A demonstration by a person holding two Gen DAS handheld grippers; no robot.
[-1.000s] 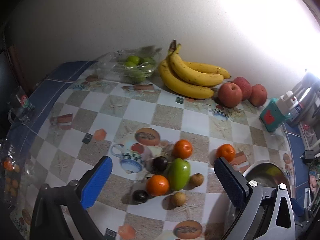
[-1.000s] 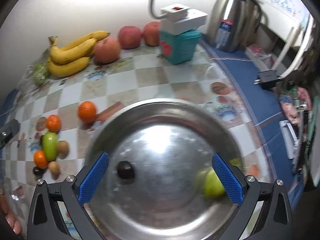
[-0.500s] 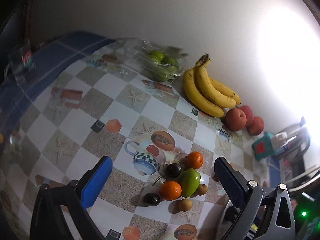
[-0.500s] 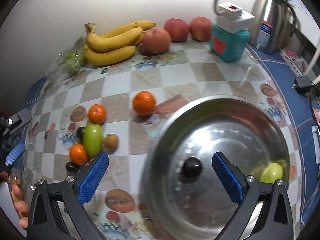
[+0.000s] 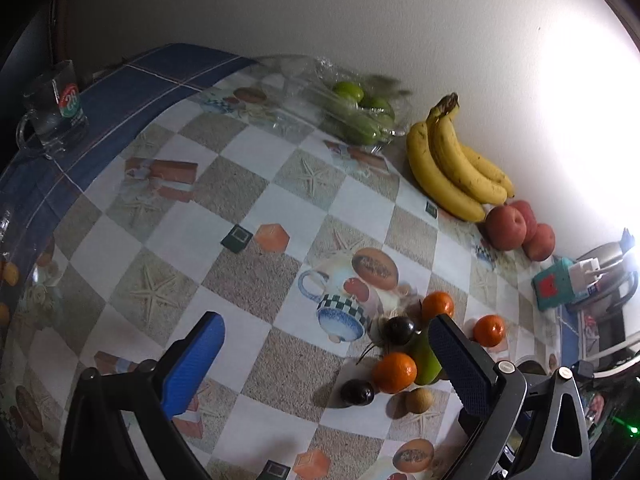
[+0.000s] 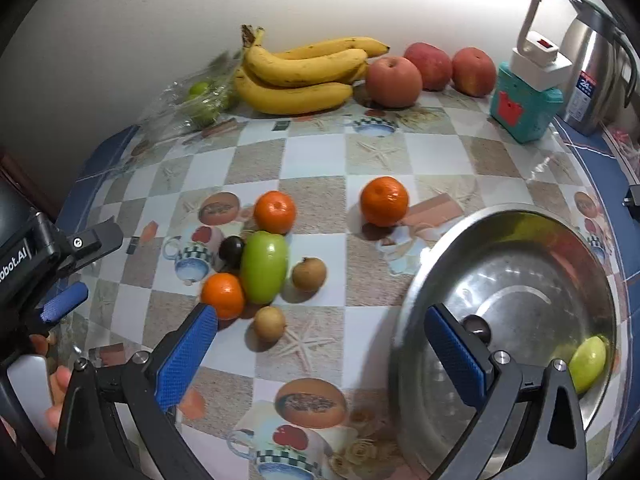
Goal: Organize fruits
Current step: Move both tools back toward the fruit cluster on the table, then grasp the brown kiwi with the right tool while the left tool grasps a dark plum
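Fruit (image 6: 264,266) sits clustered on the counter (image 6: 316,168) beside the bowl (image 6: 516,304), so both tools (left (image 5: 326,364), right (image 6: 320,350)) hover wide, empty, presumably ready to pick.

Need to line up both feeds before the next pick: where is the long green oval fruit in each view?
Left wrist: long green oval fruit lower right, partly behind the tool's right blue pad.
Right wrist: same fruit left of centre, fully visible.
Shared landmark: yellow banana bunch against the wall.
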